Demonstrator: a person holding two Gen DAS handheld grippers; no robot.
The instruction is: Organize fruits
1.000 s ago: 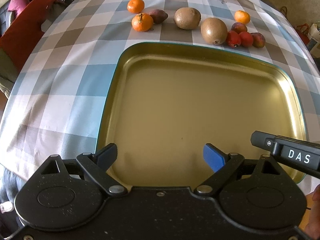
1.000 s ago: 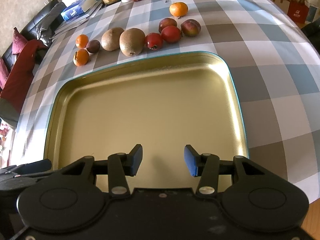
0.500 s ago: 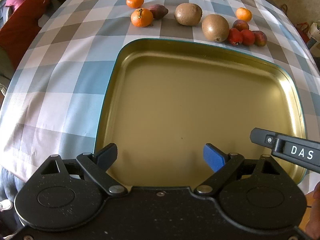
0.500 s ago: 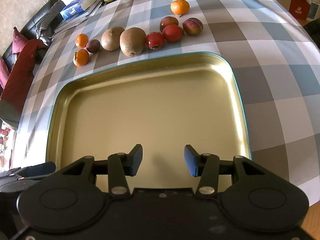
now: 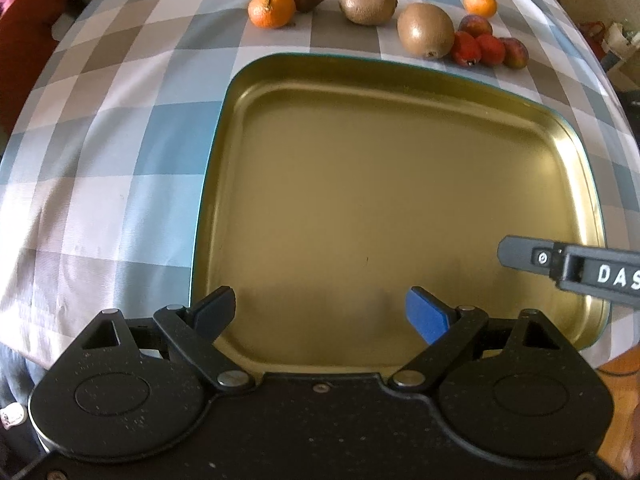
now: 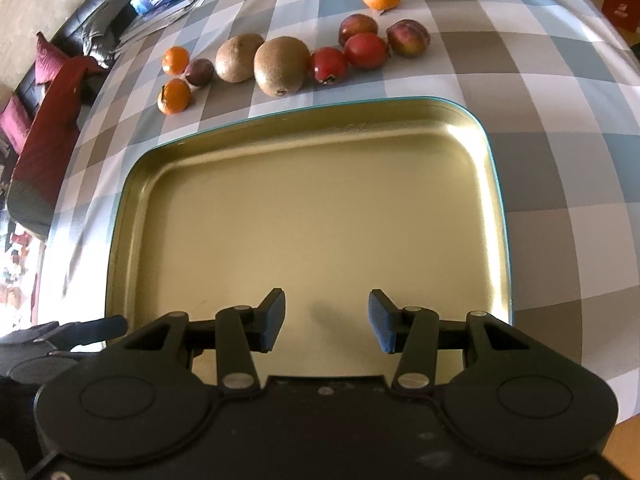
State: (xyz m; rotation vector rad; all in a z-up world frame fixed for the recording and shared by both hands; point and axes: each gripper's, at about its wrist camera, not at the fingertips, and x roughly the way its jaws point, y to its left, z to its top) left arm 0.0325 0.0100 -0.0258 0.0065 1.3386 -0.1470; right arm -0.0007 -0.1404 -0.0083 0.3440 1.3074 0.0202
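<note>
Nearest us, our left gripper [image 5: 320,308] and right gripper [image 6: 326,320] hover over the near end of the gold tray [image 5: 224,128], both with jaws apart and holding nothing. The tray sits bare on the checked counter [image 6: 540,92]. Beyond its far rim the fruit lies in a loose row: two kiwis [image 6: 282,65], red fruits [image 6: 329,65] touching them, plums [image 6: 408,37], and mandarins [image 5: 271,9] further left. We judge the next reach should take an outlying fruit first, jaws kept wide, closing gently so nothing rolls.
</note>
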